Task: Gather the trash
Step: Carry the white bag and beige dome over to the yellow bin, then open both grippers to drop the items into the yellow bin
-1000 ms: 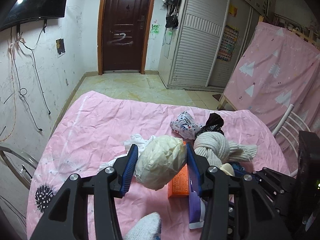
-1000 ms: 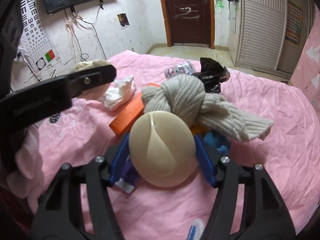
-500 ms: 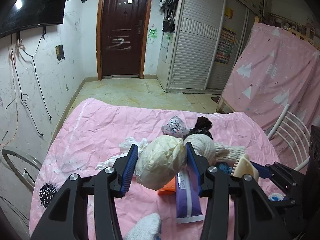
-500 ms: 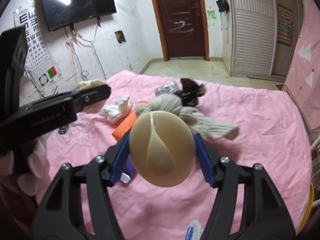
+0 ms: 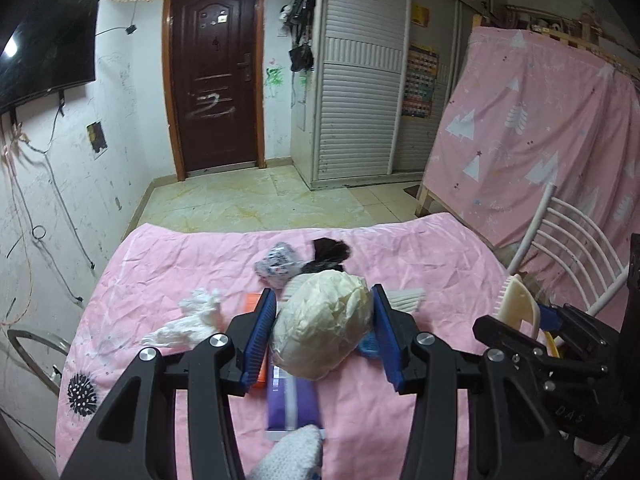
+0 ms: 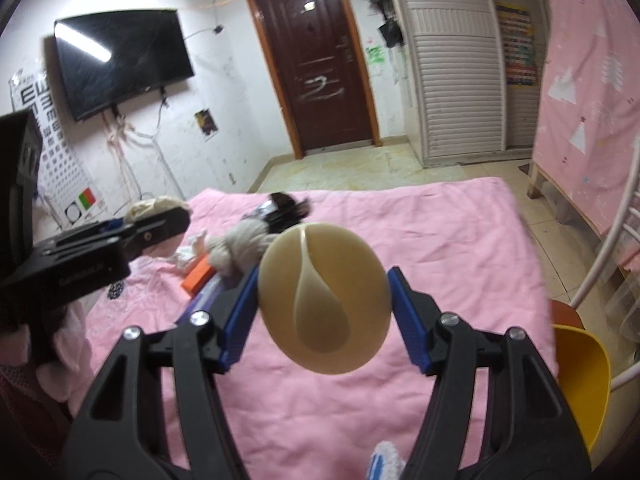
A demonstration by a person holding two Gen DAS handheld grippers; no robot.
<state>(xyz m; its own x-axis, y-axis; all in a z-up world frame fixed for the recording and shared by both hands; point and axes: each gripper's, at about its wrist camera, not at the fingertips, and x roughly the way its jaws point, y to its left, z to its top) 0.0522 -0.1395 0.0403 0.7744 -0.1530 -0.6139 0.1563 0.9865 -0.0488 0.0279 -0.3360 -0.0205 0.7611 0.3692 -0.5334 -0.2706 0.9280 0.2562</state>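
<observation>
A pink bedspread (image 5: 168,264) is being used as the surface for scattered litter. A crumpled cream wad (image 5: 324,330) is being clamped above it by the left gripper (image 5: 323,334). A beige oval brush (image 6: 323,298) is being gripped, raised off the bed, by the right gripper (image 6: 323,300). White tissue (image 5: 196,314) is being left lying beside an orange box (image 6: 196,278).

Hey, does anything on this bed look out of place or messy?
Yes. Loose clutter sits on the pink bedspread: crumpled white tissue, an orange box, a purple tube, a knotted cream knit and a black bag.
</observation>
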